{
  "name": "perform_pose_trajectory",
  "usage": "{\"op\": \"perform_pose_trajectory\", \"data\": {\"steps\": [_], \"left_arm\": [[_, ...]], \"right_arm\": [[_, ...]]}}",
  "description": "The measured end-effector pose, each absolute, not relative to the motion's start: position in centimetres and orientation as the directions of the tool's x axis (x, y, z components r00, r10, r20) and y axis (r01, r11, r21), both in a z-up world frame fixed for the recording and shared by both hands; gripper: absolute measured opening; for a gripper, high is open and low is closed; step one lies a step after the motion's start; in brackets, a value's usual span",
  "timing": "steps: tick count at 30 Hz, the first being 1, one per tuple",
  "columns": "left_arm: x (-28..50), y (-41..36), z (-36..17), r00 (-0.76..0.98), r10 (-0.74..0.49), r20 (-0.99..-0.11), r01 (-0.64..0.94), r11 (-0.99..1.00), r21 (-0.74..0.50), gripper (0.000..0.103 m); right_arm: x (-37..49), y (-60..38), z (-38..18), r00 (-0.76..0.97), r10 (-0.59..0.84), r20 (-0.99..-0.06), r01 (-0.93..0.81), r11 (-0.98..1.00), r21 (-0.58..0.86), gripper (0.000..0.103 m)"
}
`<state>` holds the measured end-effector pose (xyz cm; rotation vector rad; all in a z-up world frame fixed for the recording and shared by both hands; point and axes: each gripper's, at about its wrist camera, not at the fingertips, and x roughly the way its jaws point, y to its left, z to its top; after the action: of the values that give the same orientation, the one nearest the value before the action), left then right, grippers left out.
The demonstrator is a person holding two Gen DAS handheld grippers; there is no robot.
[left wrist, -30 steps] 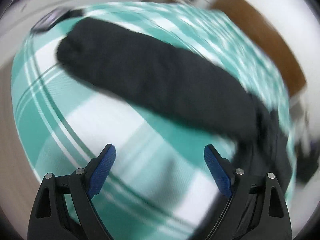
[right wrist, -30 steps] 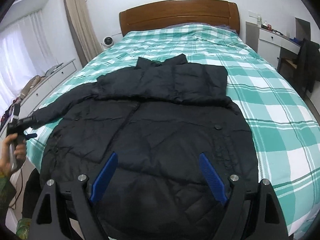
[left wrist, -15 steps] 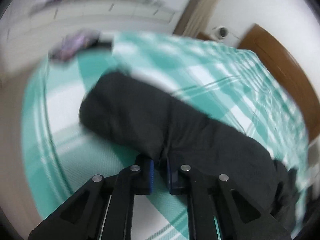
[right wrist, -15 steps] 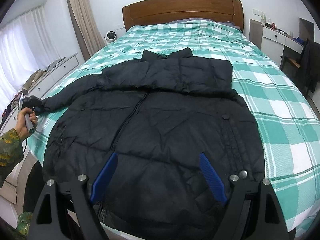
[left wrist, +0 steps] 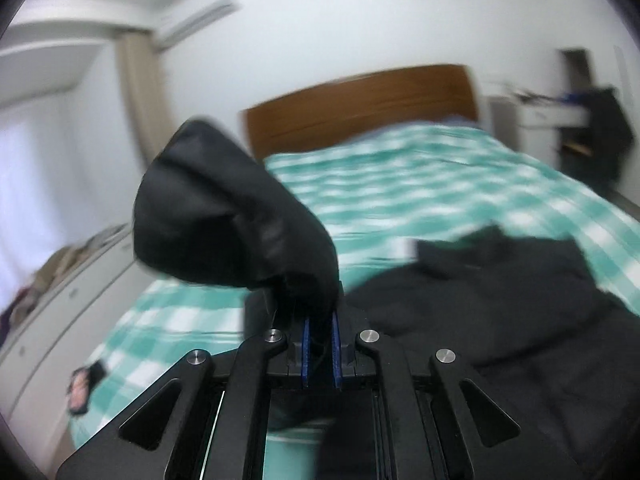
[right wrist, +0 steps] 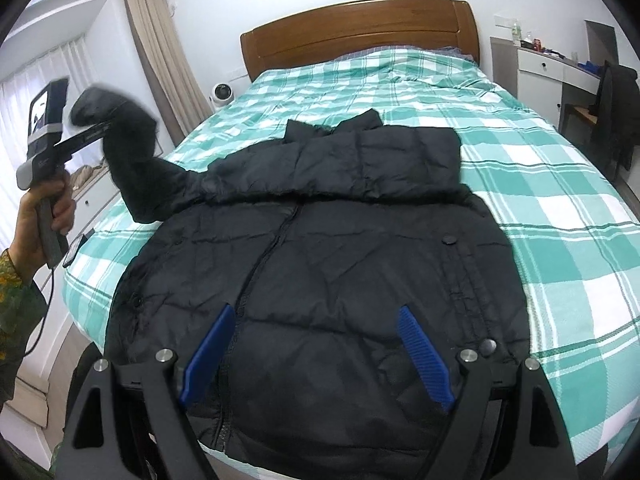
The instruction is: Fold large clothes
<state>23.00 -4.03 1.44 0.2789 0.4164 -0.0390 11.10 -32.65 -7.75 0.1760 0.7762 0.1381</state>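
Observation:
A black puffer jacket (right wrist: 340,248) lies front-up on the green checked bed (right wrist: 560,208), collar toward the headboard. Its right sleeve is folded across the chest. My left gripper (left wrist: 320,320) is shut on the jacket's left sleeve (left wrist: 232,216) near the cuff and holds it lifted above the bed's left side; the raised sleeve (right wrist: 128,148) and the left gripper (right wrist: 86,134) also show in the right wrist view. My right gripper (right wrist: 316,344) is open and empty, hovering over the jacket's hem.
A wooden headboard (right wrist: 360,28) stands at the far end. White drawers (left wrist: 60,312) run along the left wall, under curtains (right wrist: 160,52). A white desk and a chair with dark clothes (right wrist: 612,108) stand at right. A small dark object (left wrist: 84,384) lies on the bed's left corner.
My left gripper closed on the sleeve near its cuff and lifted it up off the bed. The right gripper stayed open over the hem, shifting slightly.

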Motion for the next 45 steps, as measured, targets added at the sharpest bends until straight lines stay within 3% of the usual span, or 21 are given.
{"op": "perform_pose_trajectory", "data": {"steps": [2,5,6,7,9,12,15,22,27,28,30,34,38,42,45], "left_arm": [[23.0,-7.8,-0.1,0.896,-0.042,-0.443,0.181,0.943,0.278,0.007],[23.4,-12.3,-3.4,0.831,-0.099,-0.547,0.296,0.912,0.285,0.015],[23.6,-13.7,-4.8,0.799,-0.106,-0.592,0.331,0.900,0.284,0.033],[23.6,-14.6,-5.8,0.774,-0.111,-0.623,0.354,0.892,0.281,0.065],[22.5,-16.1,-7.9,0.736,-0.136,-0.663,0.404,0.874,0.270,0.088],[19.3,-16.5,-8.8,0.714,-0.202,-0.671,0.474,0.844,0.250,0.089],[17.0,-14.3,-8.9,0.707,-0.220,-0.672,0.467,0.858,0.211,0.096],[16.2,-6.1,-9.0,0.689,-0.161,-0.707,0.292,0.954,0.068,0.097],[15.8,-1.1,-9.7,0.693,-0.102,-0.714,0.165,0.986,0.019,0.097],[15.7,-0.4,-9.9,0.690,-0.096,-0.717,0.149,0.989,0.011,0.097],[15.6,1.0,-9.9,0.689,-0.082,-0.720,0.114,0.993,-0.004,0.097],[16.3,3.4,-9.5,0.704,-0.063,-0.707,0.065,0.998,-0.025,0.097],[17.6,4.3,-9.1,0.713,-0.055,-0.699,0.032,0.998,-0.046,0.097],[18.4,3.7,-9.4,0.711,-0.057,-0.701,0.034,0.998,-0.047,0.097],[19.2,2.8,-10.1,0.681,-0.056,-0.730,0.060,0.998,-0.021,0.097]], "right_arm": [[10.8,-33.4,-7.7,0.712,0.174,-0.680,-0.042,0.978,0.206,0.086],[10.2,-34.9,-7.8,0.717,0.149,-0.681,-0.005,0.978,0.209,0.086],[10.1,-35.5,-7.9,0.717,0.141,-0.682,0.008,0.978,0.211,0.086],[10.0,-36.0,-8.0,0.716,0.133,-0.685,0.021,0.977,0.212,0.086],[10.1,-36.8,-8.1,0.712,0.119,-0.692,0.040,0.977,0.210,0.086],[10.6,-37.9,-7.4,0.720,0.097,-0.687,0.057,0.979,0.197,0.086],[12.7,-38.6,-6.3,0.726,0.112,-0.679,0.037,0.979,0.201,0.086],[24.4,-35.9,-7.5,0.621,0.409,-0.669,-0.098,0.887,0.451,0.087],[33.0,-32.9,-12.5,0.494,0.435,-0.753,-0.032,0.874,0.484,0.086],[33.9,-32.4,-13.2,0.470,0.440,-0.765,-0.018,0.872,0.490,0.083],[35.1,-31.8,-12.7,0.467,0.434,-0.770,-0.023,0.877,0.480,0.026],[36.0,-32.7,-6.8,0.589,0.370,-0.718,-0.093,0.914,0.395,0.025],[38.5,-36.8,-2.1,0.682,0.273,-0.679,-0.044,0.942,0.333,0.025],[41.3,-40.4,-3.9,0.665,0.177,-0.725,0.046,0.960,0.277,0.025],[42.7,-41.4,-9.2,0.581,0.089,-0.809,0.105,0.978,0.183,0.025]]}}
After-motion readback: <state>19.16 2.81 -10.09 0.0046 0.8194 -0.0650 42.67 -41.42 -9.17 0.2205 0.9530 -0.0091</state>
